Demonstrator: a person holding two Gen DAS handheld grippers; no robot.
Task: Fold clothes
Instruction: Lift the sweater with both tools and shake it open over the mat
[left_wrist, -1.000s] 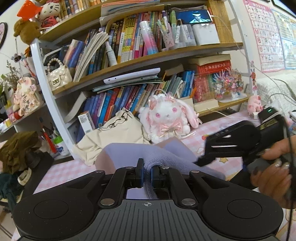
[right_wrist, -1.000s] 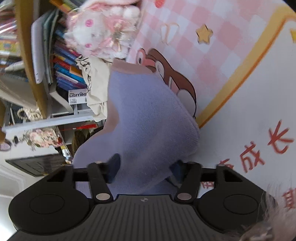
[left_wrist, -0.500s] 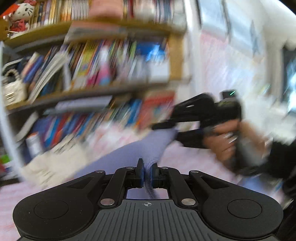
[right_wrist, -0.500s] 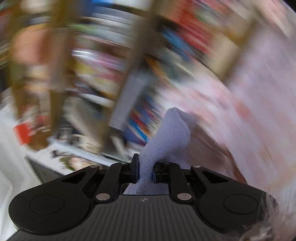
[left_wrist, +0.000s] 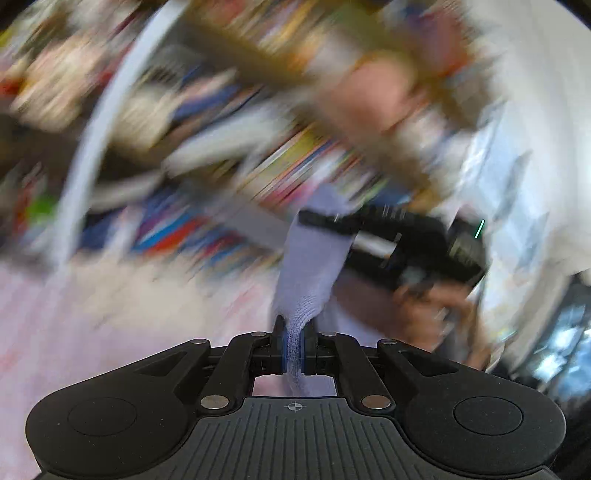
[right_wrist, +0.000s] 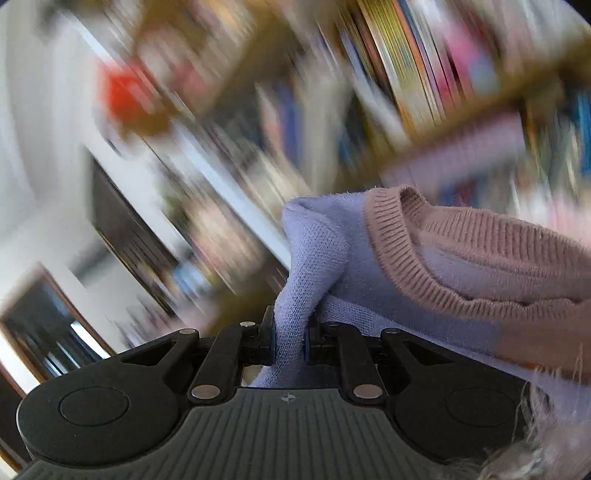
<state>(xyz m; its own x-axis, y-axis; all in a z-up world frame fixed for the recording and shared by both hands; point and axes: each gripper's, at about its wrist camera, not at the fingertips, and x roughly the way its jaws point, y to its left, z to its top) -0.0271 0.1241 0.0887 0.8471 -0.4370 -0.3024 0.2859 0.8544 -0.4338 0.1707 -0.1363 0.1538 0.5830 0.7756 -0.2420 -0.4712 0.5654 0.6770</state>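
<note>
A lavender knit sweater (right_wrist: 325, 236) with a pink ribbed collar (right_wrist: 461, 251) hangs in the air between both grippers. My left gripper (left_wrist: 292, 345) is shut on a stretched strip of the lavender fabric (left_wrist: 314, 266). That strip runs up to my right gripper (left_wrist: 332, 221), seen ahead in the left wrist view with a hand (left_wrist: 424, 306) around its handle. In the right wrist view my right gripper (right_wrist: 290, 341) is shut on a bunched fold of the same sweater, and the collar drapes to the right of it.
Both views are heavily blurred by motion. A bookshelf (left_wrist: 258, 155) full of coloured books fills the background, with a pink checked surface (left_wrist: 74, 332) below at the left. A dark framed opening (right_wrist: 44, 332) shows at the lower left of the right wrist view.
Both grippers have lifted the sweater off the pink surface and swung upward. My right gripper went from open around the fabric to shut on it, and the sweater now hangs stretched between them.
</note>
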